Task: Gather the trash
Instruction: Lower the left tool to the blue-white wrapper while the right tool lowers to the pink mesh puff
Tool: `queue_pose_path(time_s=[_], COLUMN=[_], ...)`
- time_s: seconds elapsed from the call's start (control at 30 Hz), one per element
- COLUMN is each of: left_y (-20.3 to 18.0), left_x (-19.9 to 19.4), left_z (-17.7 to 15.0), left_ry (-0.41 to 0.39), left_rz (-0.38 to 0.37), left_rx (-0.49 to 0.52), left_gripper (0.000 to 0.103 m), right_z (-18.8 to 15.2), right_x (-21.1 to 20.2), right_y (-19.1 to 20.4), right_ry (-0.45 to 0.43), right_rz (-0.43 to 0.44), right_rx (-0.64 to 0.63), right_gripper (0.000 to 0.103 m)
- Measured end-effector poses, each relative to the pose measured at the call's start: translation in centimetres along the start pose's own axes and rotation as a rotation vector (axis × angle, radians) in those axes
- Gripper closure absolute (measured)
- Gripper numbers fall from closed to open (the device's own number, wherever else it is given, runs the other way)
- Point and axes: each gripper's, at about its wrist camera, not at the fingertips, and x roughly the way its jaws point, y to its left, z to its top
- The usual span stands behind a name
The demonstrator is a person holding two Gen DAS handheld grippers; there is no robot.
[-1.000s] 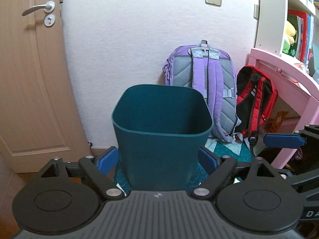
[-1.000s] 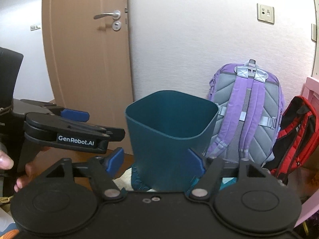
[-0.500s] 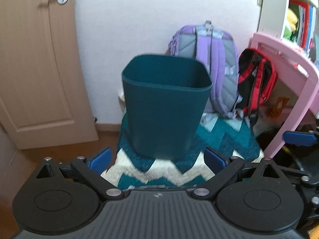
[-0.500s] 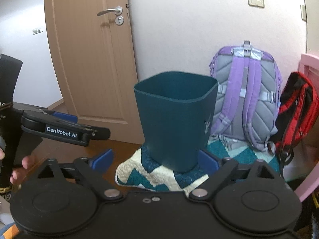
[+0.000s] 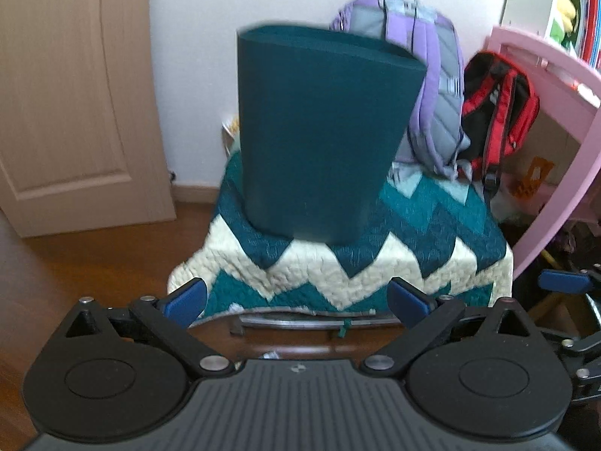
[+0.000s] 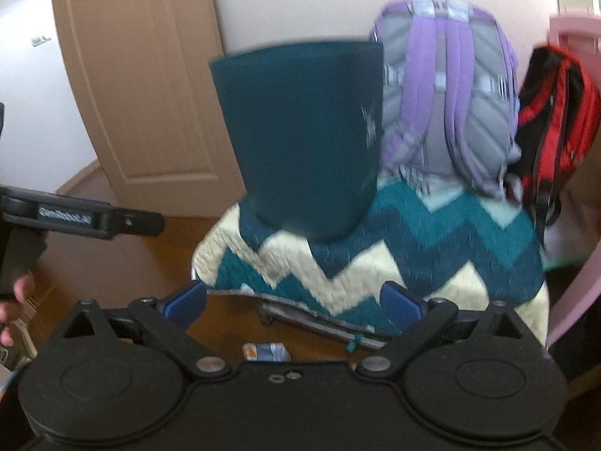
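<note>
A dark teal waste bin (image 5: 319,131) stands upright on a stool draped with a teal-and-cream zigzag quilt (image 5: 375,263); its inside is hidden from this low angle. My left gripper (image 5: 296,300) is below and in front of the quilt's edge, jaws opening, nothing between them. My right gripper (image 6: 293,300) is likewise low in front of the bin (image 6: 304,143), jaws opening and empty. A small blue-and-orange wrapper (image 6: 266,351) lies on the wooden floor just under the right gripper. The left gripper (image 6: 82,220) also shows at the left of the right wrist view.
A purple-grey backpack (image 6: 447,86) and a red-black backpack (image 6: 552,112) lean against the wall behind the stool. A pink desk (image 5: 556,86) stands at the right, a wooden door (image 5: 75,94) at the left. A hand (image 6: 15,300) shows at the left edge.
Both grippers have dropped from bin-rim height to near the floor and their jaws have spread wider. The bin now looms above, and the quilt's front edge and floor have come into view.
</note>
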Motion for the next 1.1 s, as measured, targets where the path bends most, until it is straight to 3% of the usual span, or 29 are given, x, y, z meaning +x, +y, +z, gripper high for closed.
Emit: queue_pose_path(time_s=[0.33, 0.73, 0.87, 1.1], left_y=[1.4, 4.8, 5.7, 6.8], left_x=[8.0, 21.1, 25.7, 32.7], left_z=[-3.7, -7.0, -8.3, -11.6], left_ry=[0.058, 0.261, 0.327, 0.452], left_rz=[-0.07, -0.005, -0.016, -0.098], left_rx=[-0.009, 0.021, 0.019, 0.007], left_gripper=[0.0, 0.001, 0.001, 0.001], right_z=[-5.8, -11.5, -12.5, -15.3], right_x=[8.4, 21.2, 25.0, 31.1], right_y=[-2.6, -5.0, -5.2, -5.8], right_ry=[0.124, 0.361, 0.405, 0.498], right_rz=[-0.04, -0.089, -0.066, -0.055], right_rx=[0.059, 0.068, 0.071, 0.064], right_gripper=[0.004, 0.006, 0.006, 0.007])
